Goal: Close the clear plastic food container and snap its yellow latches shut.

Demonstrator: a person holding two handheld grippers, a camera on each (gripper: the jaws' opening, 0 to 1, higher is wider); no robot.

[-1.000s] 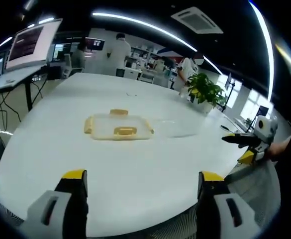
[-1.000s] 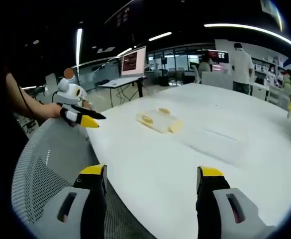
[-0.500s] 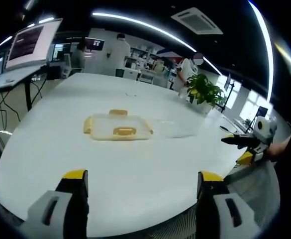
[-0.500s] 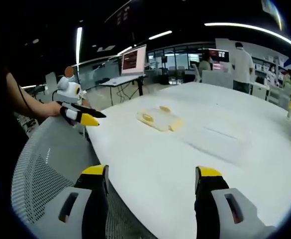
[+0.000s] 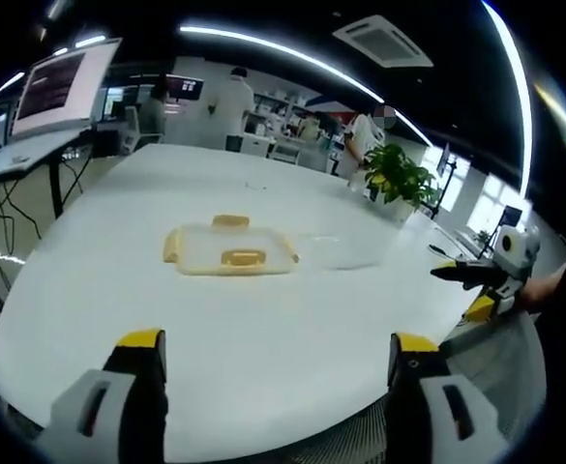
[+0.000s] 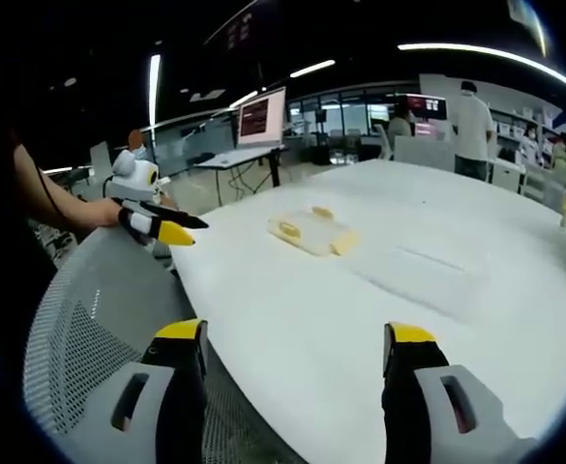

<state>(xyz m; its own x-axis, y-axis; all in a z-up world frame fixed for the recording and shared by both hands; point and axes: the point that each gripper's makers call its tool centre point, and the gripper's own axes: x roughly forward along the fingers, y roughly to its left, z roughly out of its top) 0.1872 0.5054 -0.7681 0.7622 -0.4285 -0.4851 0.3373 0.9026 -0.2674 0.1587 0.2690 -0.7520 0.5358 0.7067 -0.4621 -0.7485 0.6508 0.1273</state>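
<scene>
Barely any change since a second ago: both views drifted a touch, the container [image 5: 229,248] sits on the same spot of the tabletop [image 5: 263,319], and both grippers are still held off the near edge.

Left gripper [image 5: 278,382]: jaws wide apart, nothing between them, yellow tips low in the left gripper view. Right gripper [image 6: 297,372]: same, jaws spread and empty. Each one also appears in the other's view, the right gripper at the far right of the left gripper view [image 5: 476,280], the left gripper held by a hand at the left of the right gripper view [image 6: 157,224].

Container: one clear, flat, rectangular piece lying on the white tabletop mid-table, well apart from both grippers. In the left gripper view its long axis runs left-right across the view. Three yellow latches countable there: one on the near long side [image 5: 243,257], one on the far long side [image 5: 230,221], one on the left short end [image 5: 171,246]. A second clear plastic piece [image 5: 345,249] lies just right of it, faint; can't tell its shape well.

Background: a potted plant [image 5: 399,179], a monitor [image 5: 55,85], people standing at the far side.
</scene>
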